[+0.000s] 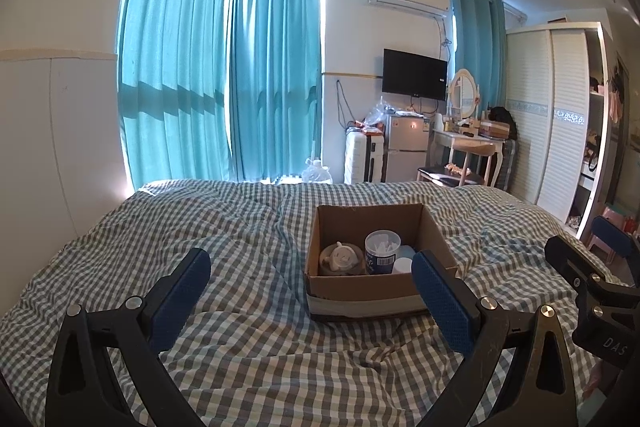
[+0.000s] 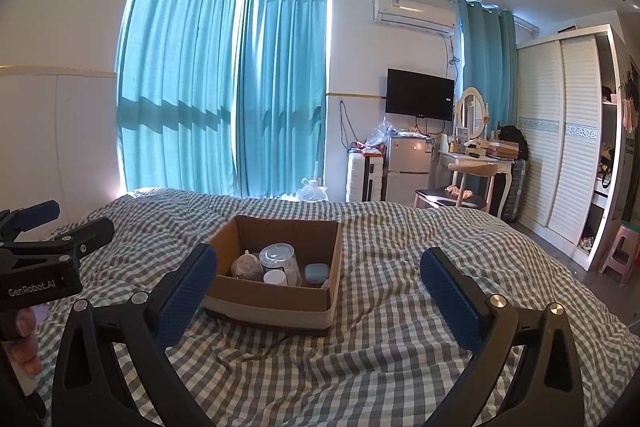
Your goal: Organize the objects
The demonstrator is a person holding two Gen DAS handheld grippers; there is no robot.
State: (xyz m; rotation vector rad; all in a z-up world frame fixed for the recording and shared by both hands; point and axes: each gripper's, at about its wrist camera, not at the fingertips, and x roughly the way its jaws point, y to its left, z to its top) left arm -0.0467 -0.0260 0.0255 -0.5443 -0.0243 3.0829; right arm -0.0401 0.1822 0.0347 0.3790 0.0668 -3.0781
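Open brown cardboard box (image 1: 372,291) set on grey-and-white checked bedspread (image 1: 240,347). Inside box: white teapot-shaped figurine (image 1: 340,259), clear cotton-swab jar with blue label (image 1: 382,253), small light-blue case (image 2: 316,273) (partly hidden). Left tongs (image 1: 310,297) held wide open before box, nothing gripped. Right tongs (image 2: 318,297) likewise spread, empty, near box.

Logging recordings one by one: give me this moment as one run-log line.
left gripper: open, empty | right gripper: open, empty | open brown cardboard box: on checked bed cover, holds small containers
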